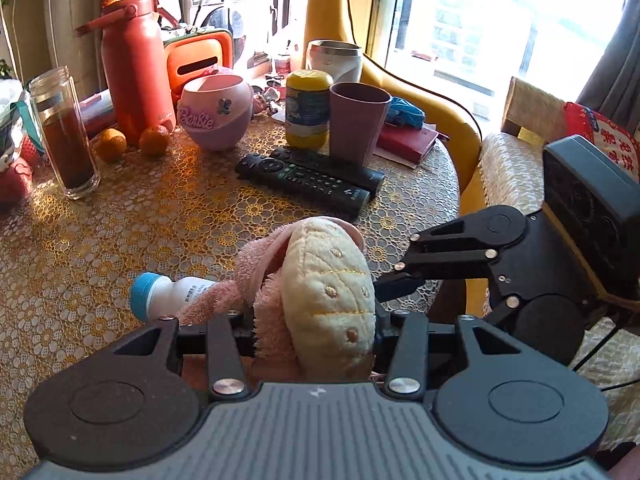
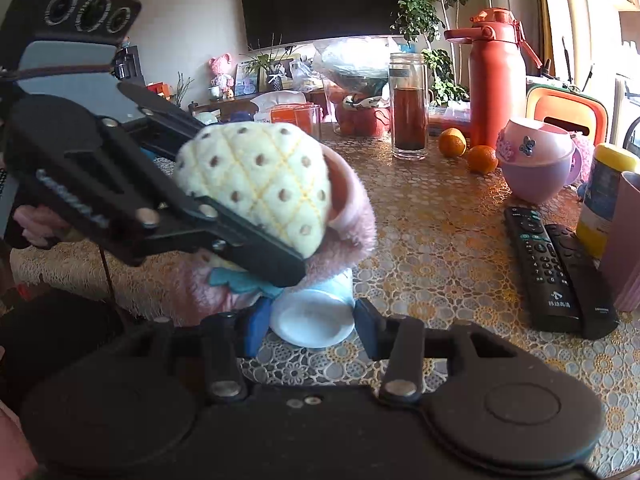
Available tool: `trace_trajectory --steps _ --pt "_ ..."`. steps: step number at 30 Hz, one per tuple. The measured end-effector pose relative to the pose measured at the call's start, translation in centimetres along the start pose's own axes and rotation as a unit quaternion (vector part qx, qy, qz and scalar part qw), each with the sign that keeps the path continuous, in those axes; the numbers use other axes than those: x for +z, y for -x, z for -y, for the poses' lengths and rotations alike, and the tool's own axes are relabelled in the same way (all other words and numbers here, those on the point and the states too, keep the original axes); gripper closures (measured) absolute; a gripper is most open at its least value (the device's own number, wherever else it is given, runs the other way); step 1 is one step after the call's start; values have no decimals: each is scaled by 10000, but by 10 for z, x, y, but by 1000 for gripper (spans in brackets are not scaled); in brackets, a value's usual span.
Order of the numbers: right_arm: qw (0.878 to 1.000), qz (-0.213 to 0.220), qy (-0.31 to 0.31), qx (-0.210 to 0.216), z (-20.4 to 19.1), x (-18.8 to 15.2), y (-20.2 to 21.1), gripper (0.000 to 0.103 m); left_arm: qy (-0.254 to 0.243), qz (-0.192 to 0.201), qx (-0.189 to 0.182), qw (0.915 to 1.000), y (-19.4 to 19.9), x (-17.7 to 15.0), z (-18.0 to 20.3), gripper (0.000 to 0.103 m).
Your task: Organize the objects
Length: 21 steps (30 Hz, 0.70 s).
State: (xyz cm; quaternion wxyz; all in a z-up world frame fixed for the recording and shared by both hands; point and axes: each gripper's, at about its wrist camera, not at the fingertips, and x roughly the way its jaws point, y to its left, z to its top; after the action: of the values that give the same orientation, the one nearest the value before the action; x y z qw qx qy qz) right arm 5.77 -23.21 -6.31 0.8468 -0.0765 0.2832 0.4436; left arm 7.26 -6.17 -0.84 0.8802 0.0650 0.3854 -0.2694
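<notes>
My left gripper (image 1: 316, 320) is shut on a plush toy (image 1: 328, 280) with a cream pineapple-pattern body and pink fleece, held just above the table. The toy (image 2: 256, 184) also shows in the right wrist view, gripped by the left gripper (image 2: 224, 236). A small white bottle with a blue cap (image 1: 168, 296) lies on its side under the toy. In the right wrist view my right gripper (image 2: 308, 324) is open, its fingers on either side of the bottle's base (image 2: 312, 320). The right gripper (image 1: 384, 280) shows in the left wrist view at the toy's right.
On the lace-covered round table (image 1: 140, 220) lie two black remotes (image 1: 312, 176), a mauve cup (image 1: 358, 120), a yellow-lidded jar (image 1: 308, 108), a pink Barbie bowl (image 1: 216, 112), two oranges (image 1: 132, 142), a glass tea jar (image 1: 64, 132) and a red thermos (image 1: 132, 60). A cushioned chair (image 1: 516, 168) stands right.
</notes>
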Motion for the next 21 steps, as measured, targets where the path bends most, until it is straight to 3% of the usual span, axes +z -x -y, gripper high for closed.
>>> trace_trajectory --steps 10,21 --pt "10000 11 49 -16 3 2 -3 58 284 58 328 9990 -10 5 -34 58" --pt "10000 20 36 -46 3 3 -2 59 1138 66 600 9917 -3 -12 -79 58"
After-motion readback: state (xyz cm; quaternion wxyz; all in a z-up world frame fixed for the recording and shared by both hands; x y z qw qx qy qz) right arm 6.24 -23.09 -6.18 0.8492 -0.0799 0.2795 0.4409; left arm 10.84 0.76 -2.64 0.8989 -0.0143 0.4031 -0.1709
